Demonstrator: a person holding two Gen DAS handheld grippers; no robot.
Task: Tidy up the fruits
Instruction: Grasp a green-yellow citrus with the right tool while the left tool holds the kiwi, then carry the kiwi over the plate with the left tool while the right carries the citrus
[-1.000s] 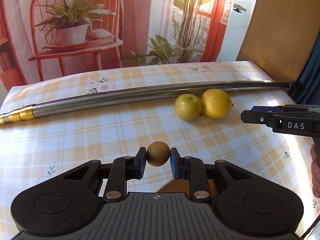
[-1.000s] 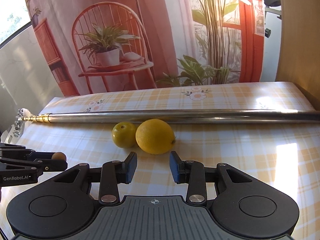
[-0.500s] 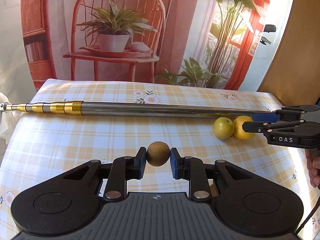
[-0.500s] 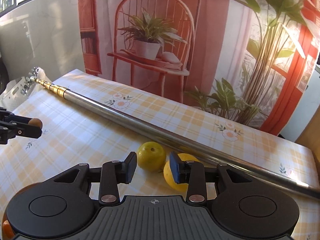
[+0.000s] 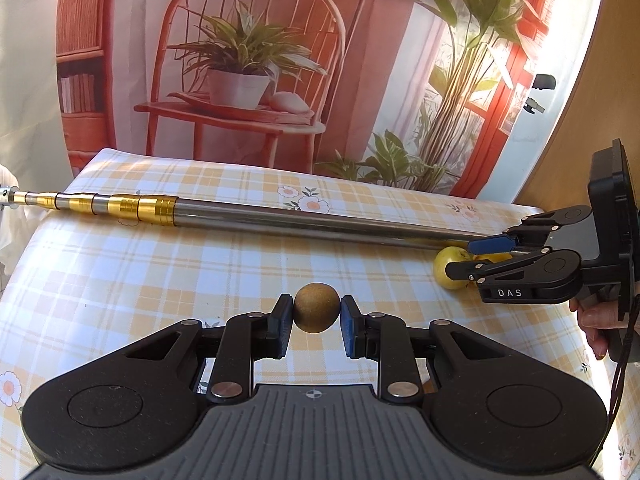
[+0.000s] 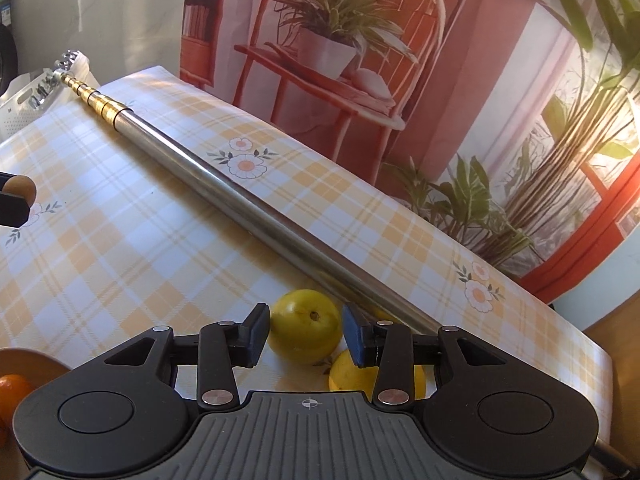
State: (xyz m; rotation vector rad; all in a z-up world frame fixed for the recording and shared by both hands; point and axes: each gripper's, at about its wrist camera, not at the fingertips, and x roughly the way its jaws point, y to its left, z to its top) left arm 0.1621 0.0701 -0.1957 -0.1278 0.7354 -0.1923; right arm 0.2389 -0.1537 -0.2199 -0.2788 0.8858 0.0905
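A small brown kiwi [image 5: 315, 308] is clamped between the fingers of my left gripper [image 5: 315, 326], held above the checked tablecloth. In the right wrist view a yellow-green round fruit [image 6: 305, 332] lies on the cloth between the spread fingers of my right gripper [image 6: 305, 334], which is open and not touching it. A yellow lemon [image 6: 356, 374] lies just right of that fruit, partly hidden under the right finger. From the left wrist view the right gripper [image 5: 464, 258] reaches in from the right over the yellow-green fruit [image 5: 448, 274].
A long steel telescopic pole [image 5: 280, 220] with gold rings lies across the table behind the fruit. An orange [image 6: 12, 394] sits in a brown bowl [image 6: 36, 362] at the lower left of the right wrist view. A hand [image 5: 596, 320] holds the right gripper. A printed backdrop stands behind the table.
The right gripper has swung left and closed in, so the yellow-green fruit now sits between its open fingers. The left gripper has drawn back and turned with the kiwi still in it.
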